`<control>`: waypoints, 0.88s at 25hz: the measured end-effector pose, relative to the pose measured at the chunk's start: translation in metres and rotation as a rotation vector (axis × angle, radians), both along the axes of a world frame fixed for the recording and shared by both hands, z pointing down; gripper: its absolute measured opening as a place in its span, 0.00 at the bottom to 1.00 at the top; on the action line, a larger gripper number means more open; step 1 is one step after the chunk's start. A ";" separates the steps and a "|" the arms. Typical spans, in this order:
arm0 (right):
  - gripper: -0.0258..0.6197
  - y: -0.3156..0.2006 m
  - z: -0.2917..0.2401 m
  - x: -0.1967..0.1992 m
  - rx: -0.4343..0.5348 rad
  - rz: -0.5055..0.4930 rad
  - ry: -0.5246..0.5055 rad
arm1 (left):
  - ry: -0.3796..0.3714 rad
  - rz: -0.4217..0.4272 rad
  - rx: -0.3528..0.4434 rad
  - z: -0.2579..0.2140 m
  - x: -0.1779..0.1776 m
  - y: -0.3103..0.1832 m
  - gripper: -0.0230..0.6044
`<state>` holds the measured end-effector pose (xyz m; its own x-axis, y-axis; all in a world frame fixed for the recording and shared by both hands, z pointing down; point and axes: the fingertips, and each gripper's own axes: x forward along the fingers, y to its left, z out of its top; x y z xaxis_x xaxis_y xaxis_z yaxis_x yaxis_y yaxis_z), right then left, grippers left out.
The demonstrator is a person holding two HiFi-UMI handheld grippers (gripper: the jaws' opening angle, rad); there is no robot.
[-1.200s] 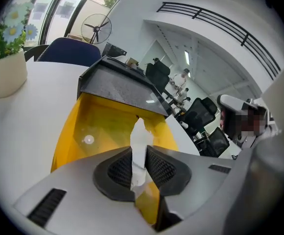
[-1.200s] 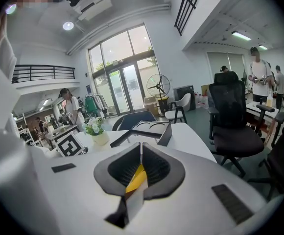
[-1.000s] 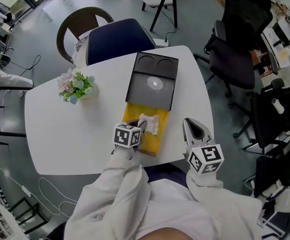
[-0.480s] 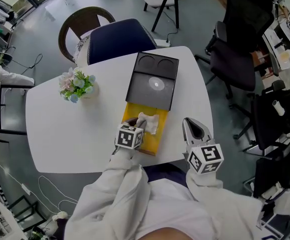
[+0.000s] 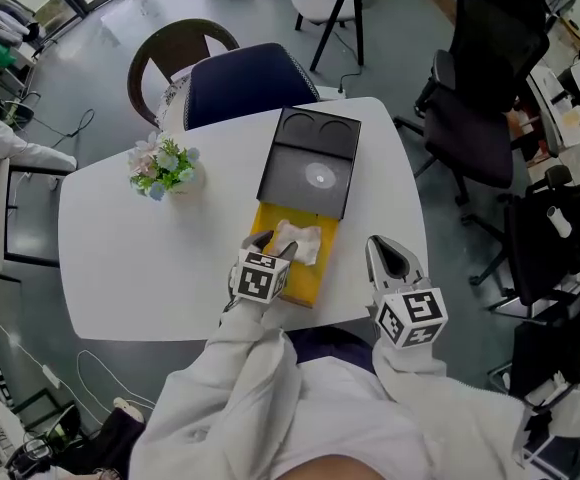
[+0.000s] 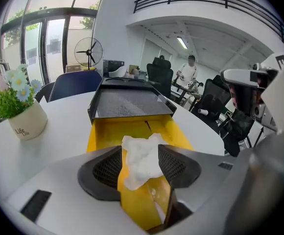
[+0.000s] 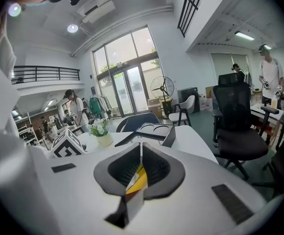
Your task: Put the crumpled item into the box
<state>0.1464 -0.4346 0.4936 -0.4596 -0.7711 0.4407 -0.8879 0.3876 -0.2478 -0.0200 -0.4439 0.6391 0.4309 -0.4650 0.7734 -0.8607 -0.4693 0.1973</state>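
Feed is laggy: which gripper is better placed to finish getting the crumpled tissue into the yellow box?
Left. Left gripper is over the yellow box, jaws opening around the crumpled tissue; right gripper is shut, off the box.

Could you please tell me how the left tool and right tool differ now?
The left tool has its jaws opening, the crumpled item between them; the right tool has its jaws together, empty. The left tool reaches over the yellow box; the right tool sits beside it. Both carry marker cubes.

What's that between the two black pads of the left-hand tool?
A crumpled white tissue, over the yellow box, between the opening jaws of the left gripper; the left gripper view shows it.
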 end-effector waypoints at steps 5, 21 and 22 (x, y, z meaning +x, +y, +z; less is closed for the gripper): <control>0.09 0.007 -0.007 -0.005 0.022 -0.011 -0.008 | 0.002 -0.007 0.045 -0.020 -0.005 0.006 0.43; 0.09 0.040 -0.026 -0.028 0.087 -0.082 -0.036 | 0.022 -0.077 0.179 -0.073 -0.029 0.047 0.39; 0.09 0.043 -0.027 -0.029 0.089 -0.087 -0.037 | 0.023 -0.082 0.188 -0.077 -0.031 0.051 0.39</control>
